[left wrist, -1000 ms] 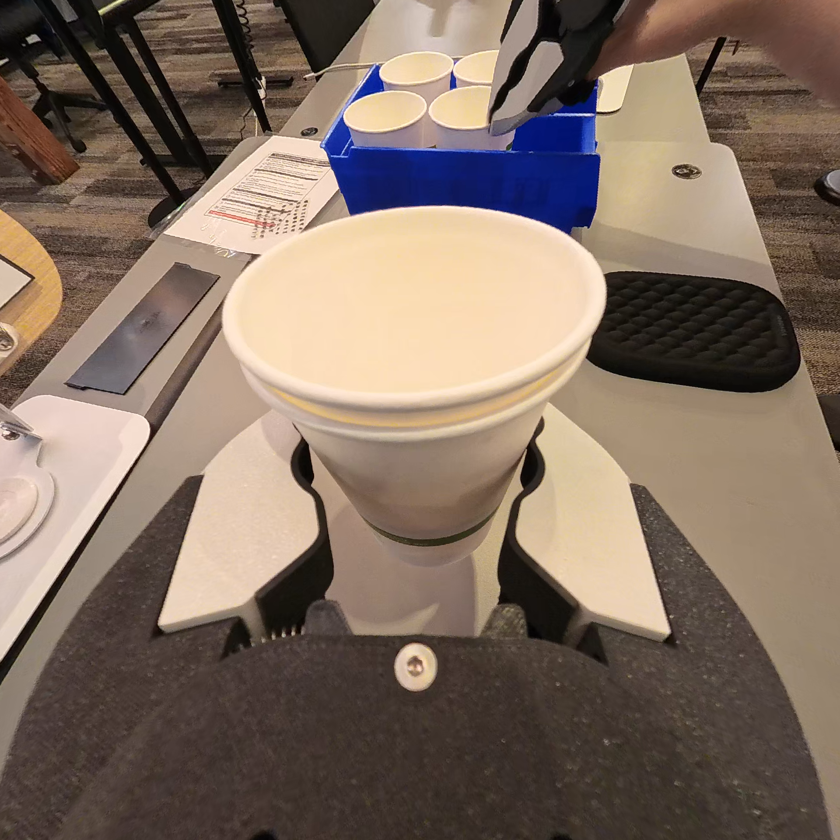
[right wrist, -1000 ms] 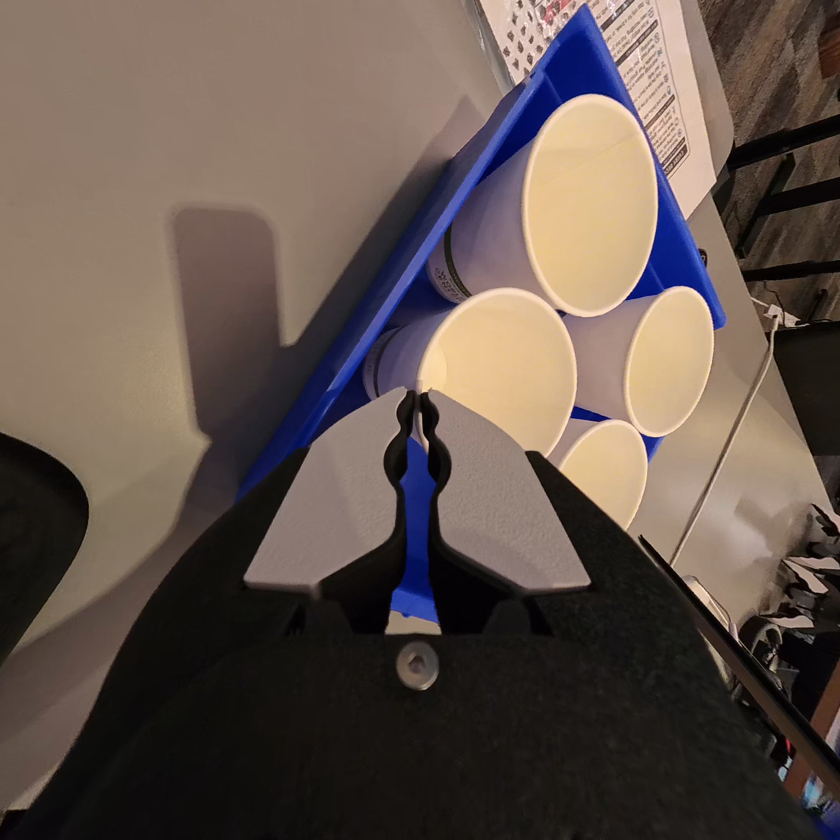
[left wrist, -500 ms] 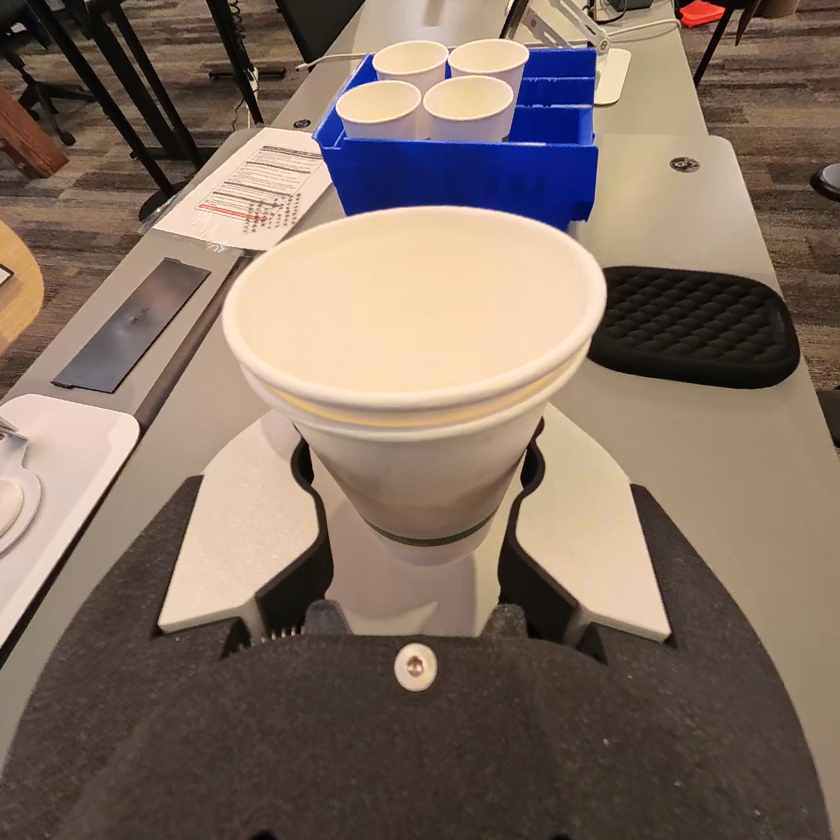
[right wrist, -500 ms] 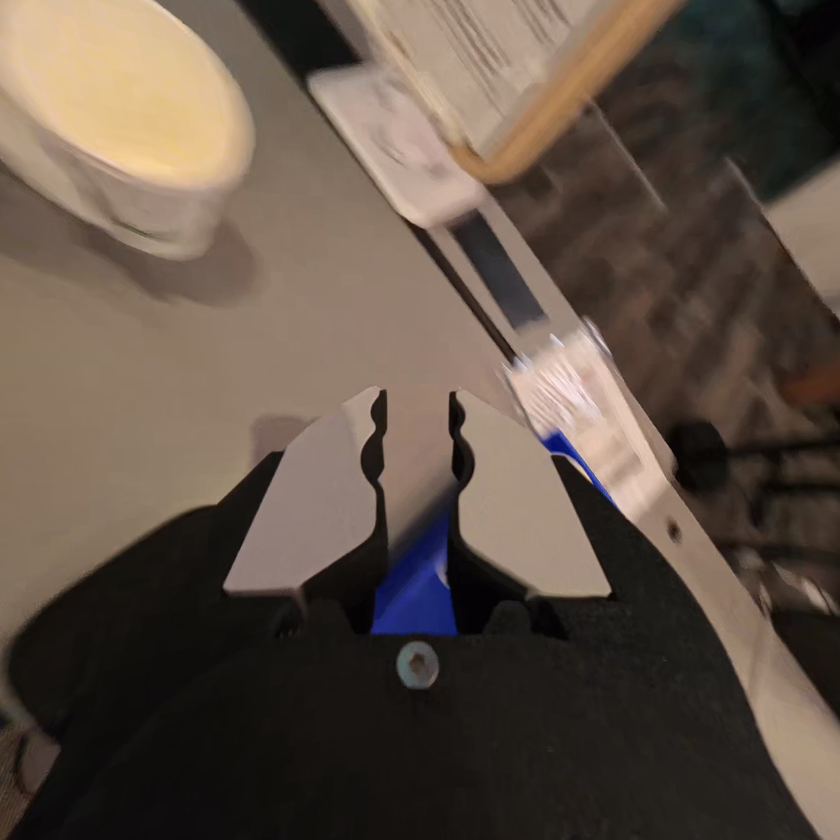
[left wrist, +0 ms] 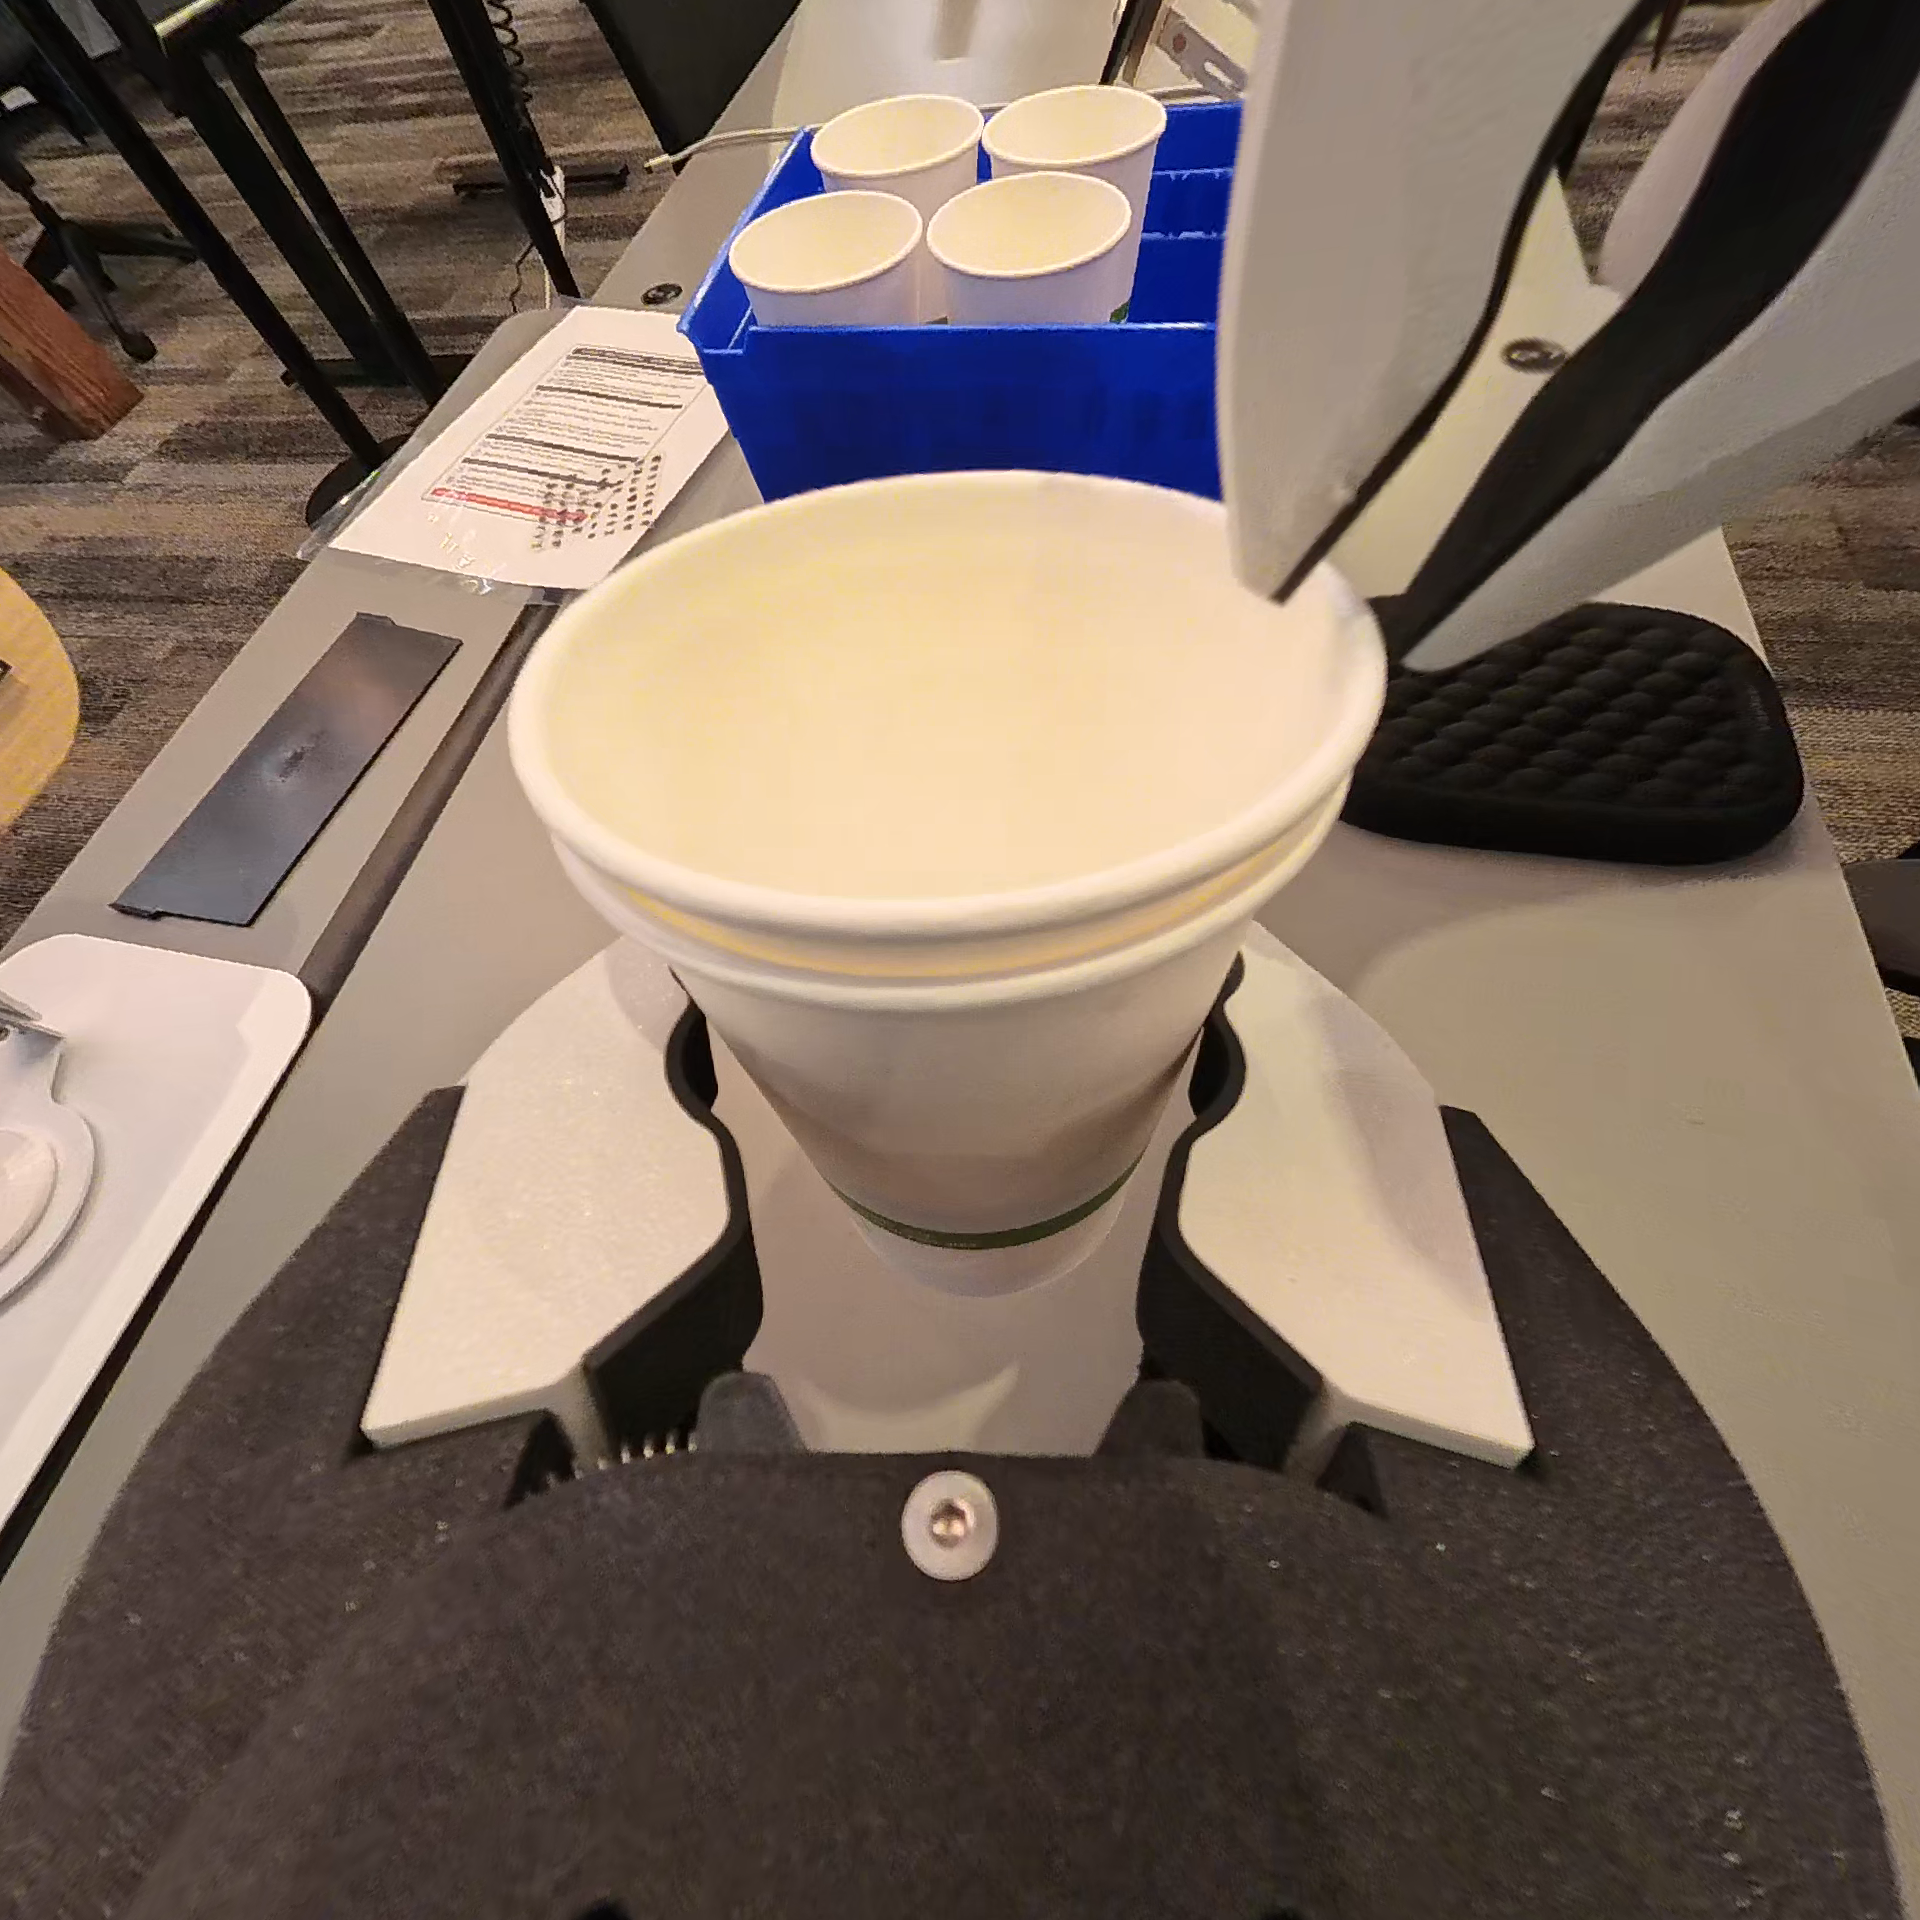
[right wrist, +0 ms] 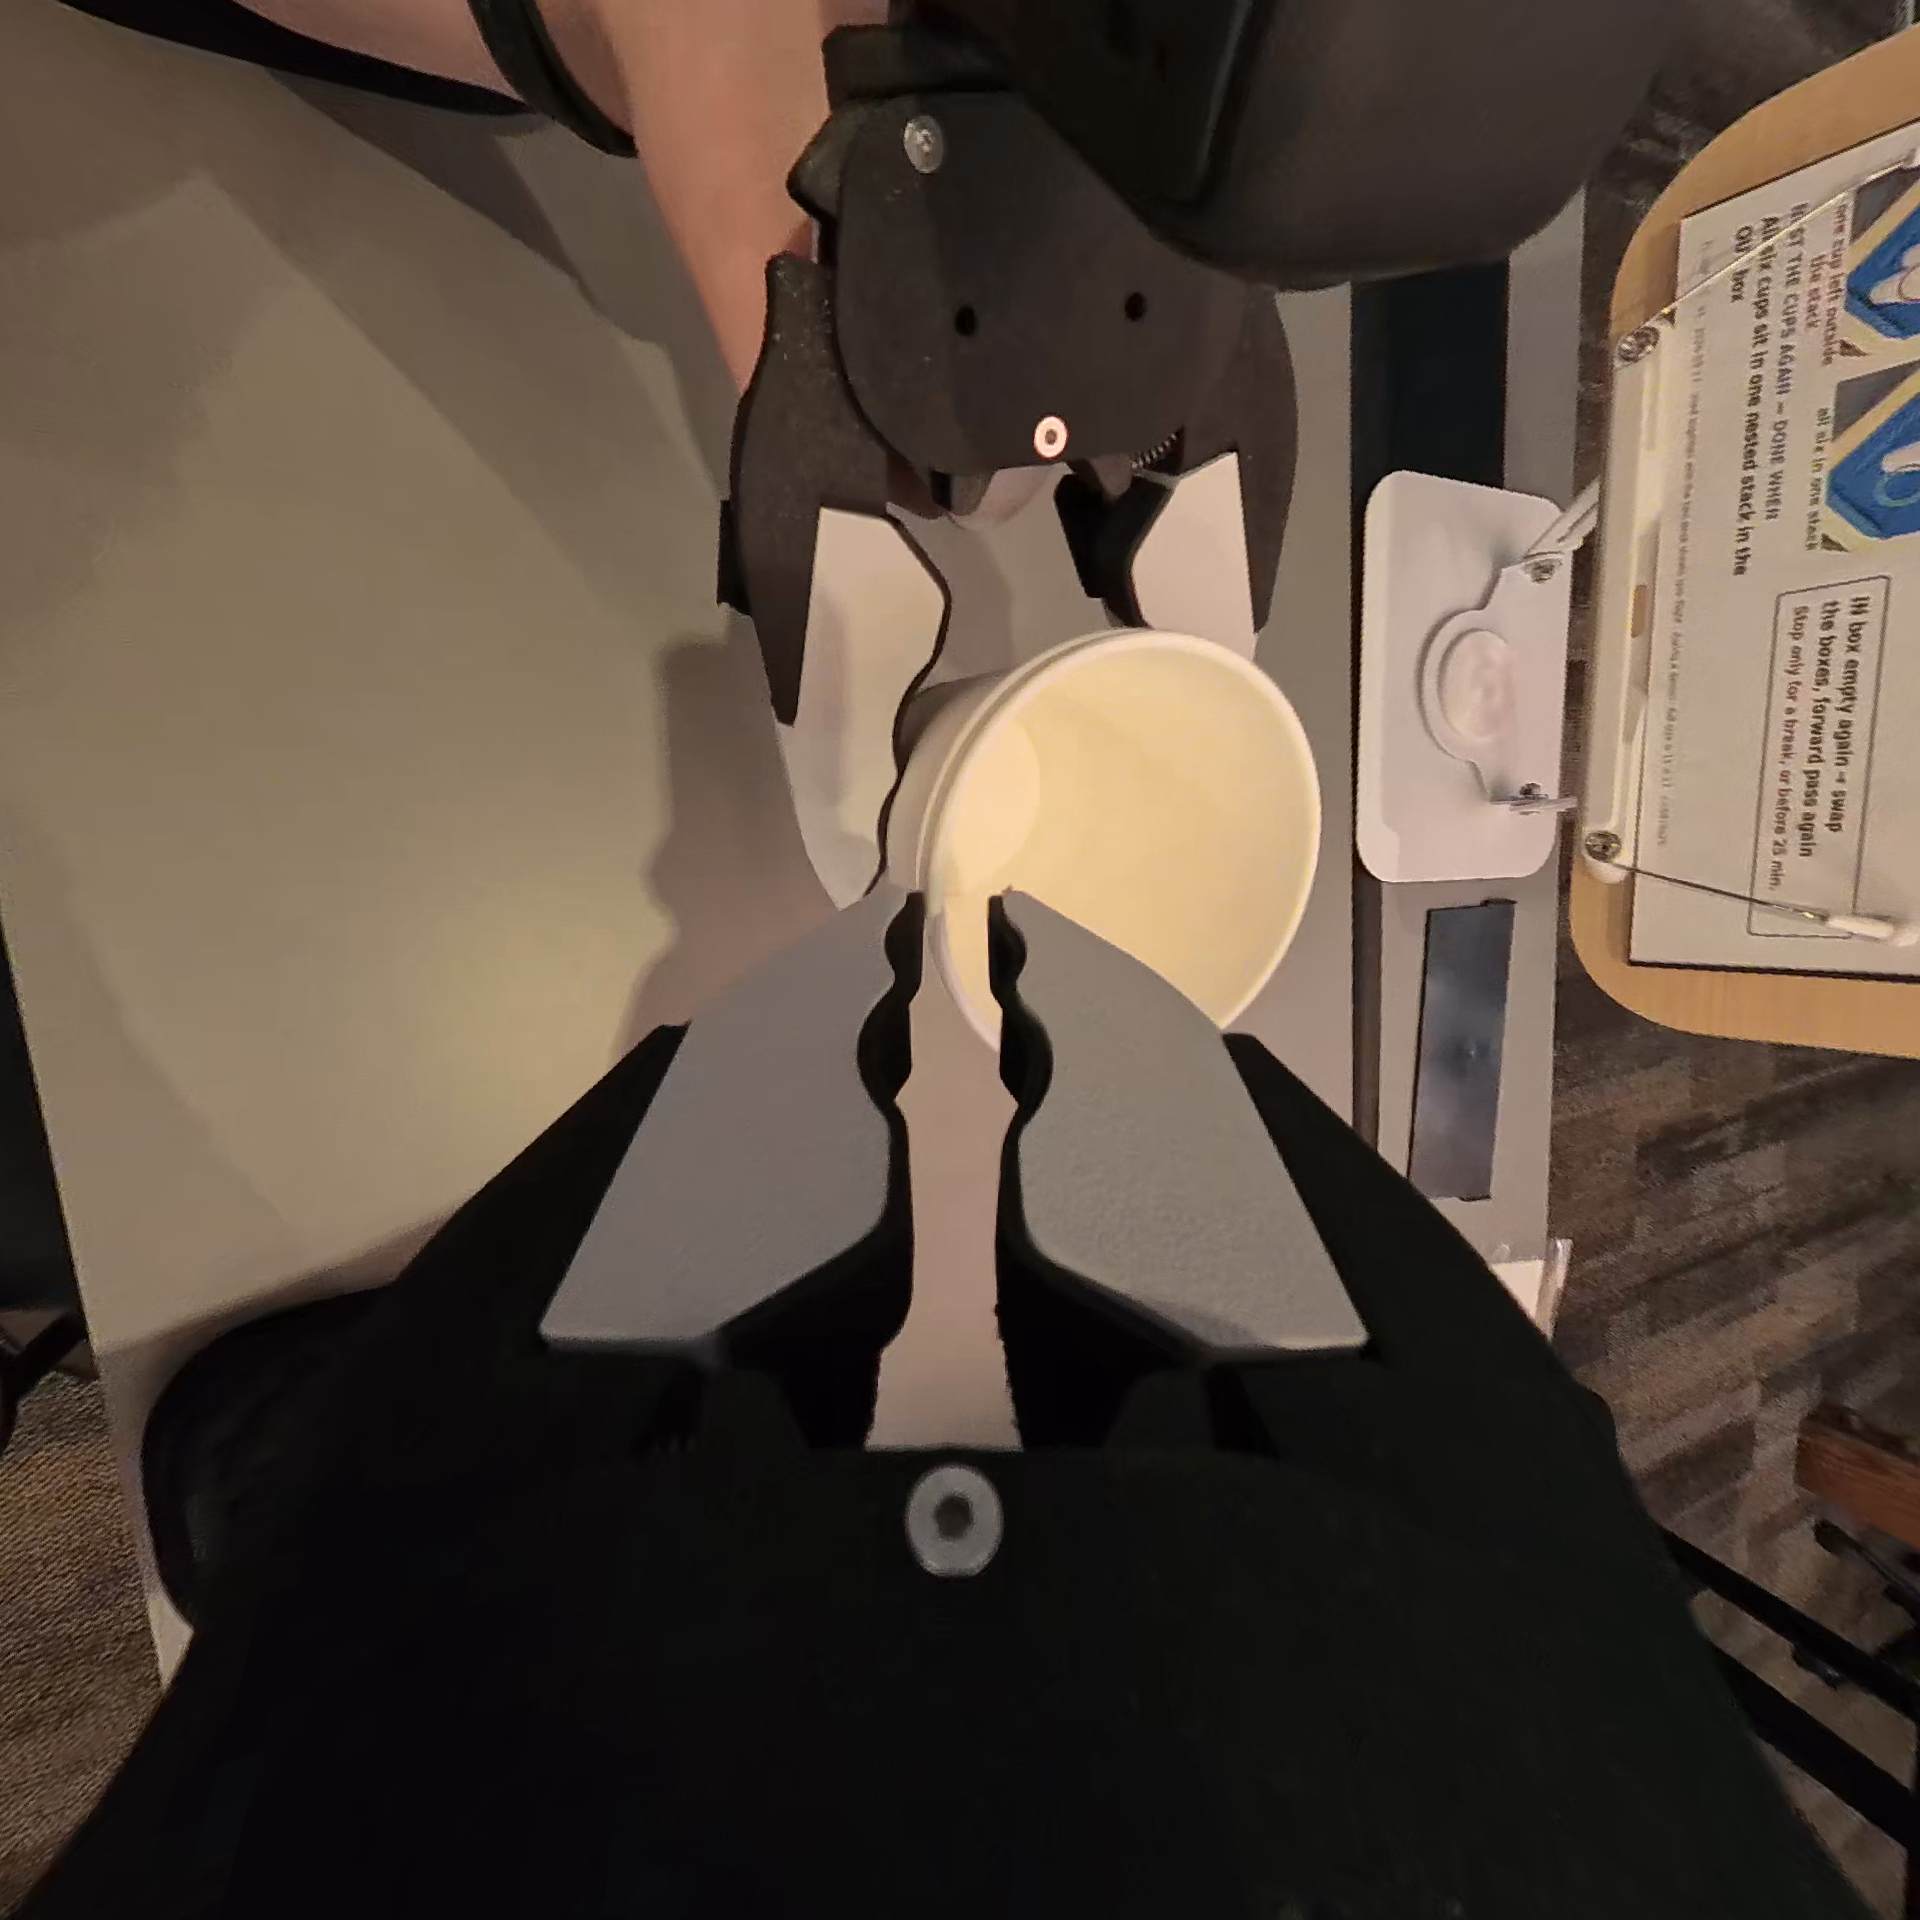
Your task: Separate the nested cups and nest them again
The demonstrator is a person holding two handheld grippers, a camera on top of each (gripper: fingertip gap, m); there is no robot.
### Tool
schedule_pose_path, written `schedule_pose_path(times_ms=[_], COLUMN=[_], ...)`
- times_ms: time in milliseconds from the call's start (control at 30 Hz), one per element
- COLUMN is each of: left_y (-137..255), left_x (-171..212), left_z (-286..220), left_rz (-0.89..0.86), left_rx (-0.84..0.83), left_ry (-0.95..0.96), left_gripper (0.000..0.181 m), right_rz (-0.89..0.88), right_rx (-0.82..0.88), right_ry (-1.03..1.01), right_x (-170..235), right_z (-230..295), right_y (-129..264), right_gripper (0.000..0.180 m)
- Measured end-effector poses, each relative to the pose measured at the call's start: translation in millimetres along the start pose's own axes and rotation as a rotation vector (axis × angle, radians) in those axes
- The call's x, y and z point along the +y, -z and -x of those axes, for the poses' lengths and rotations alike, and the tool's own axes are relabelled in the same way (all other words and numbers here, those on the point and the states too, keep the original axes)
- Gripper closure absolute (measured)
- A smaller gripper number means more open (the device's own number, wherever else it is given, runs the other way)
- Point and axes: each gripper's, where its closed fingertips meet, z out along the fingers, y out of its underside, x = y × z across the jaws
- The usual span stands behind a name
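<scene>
The nested cups (left wrist: 935, 831), two rims showing, stand upright above the bench (left wrist: 1558, 1091), pinched low on the wall by the left claw (left wrist: 951, 1164). The right claw (right wrist: 954, 914) is slightly spread, its tips straddling the top rim on the side toward the black pad (left wrist: 1579, 748): one finger (left wrist: 1351, 312) inside the mouth, the other outside.

Risks, as judged:
- If the outer tip sits below both rims, the claw takes both cups and nothing separates.
- A hard squeeze may crease the thin paper rim.
- A one-sided pull may tilt the stack in the left claw's low hold.
- Tightly wedged cups may come free suddenly.

Four cups (left wrist: 935, 218) stand in the blue bin (left wrist: 935, 416) beyond.
</scene>
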Motion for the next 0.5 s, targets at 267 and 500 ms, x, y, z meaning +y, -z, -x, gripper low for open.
schedule_pose_path(times_ms=[267, 500], left_y=[1.6, 1.2], left_x=[-1.1, -4.1], left_z=[0.1, -5.4], left_rz=[-0.001, -0.014], left_rx=[-0.003, 0.021], left_ry=[-0.005, -0.003], left_gripper=[0.090, 0.090], right_rz=[-0.003, -0.012], right_rx=[-0.073, -0.095], right_ry=[-0.027, -0.028], right_x=[0.4, -0.4], right_z=[4.0, 7.5], right_y=[-4.4, -0.4], right_gripper=[0.176, 0.176])
